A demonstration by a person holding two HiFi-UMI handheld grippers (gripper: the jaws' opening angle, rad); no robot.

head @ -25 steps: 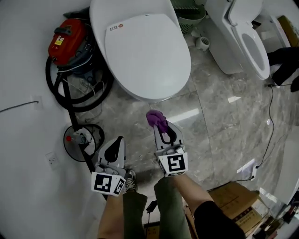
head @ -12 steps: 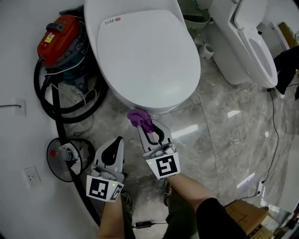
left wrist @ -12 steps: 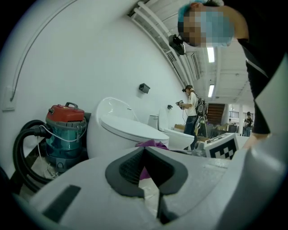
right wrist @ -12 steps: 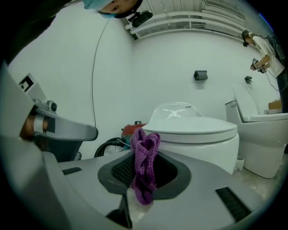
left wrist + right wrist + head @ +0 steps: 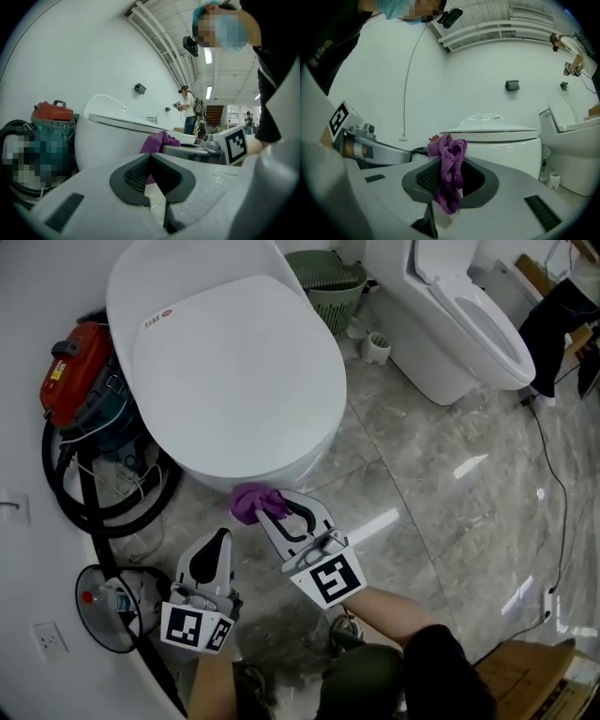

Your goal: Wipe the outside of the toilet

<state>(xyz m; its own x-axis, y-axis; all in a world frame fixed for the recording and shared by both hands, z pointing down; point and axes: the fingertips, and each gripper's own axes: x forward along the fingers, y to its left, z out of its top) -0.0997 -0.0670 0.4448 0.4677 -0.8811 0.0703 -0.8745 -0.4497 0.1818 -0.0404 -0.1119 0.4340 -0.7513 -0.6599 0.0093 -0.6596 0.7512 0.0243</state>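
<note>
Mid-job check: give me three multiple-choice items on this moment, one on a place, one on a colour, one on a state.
1. Where does the red vacuum stand?
A. right beside the closed toilet
B. on the toilet lid
C. between the two toilets

2. What colour is the cloth in the right gripper?
A. yellow
B. purple
C. white

3. How do the left gripper's jaws stand?
A. shut on a brush
B. wide apart
C. together, empty

Answers:
1 A, the head view shows it at that toilet's side.
2 B, it is purple in all three views.
3 C, its own view shows the jaws meeting with nothing between them.
</note>
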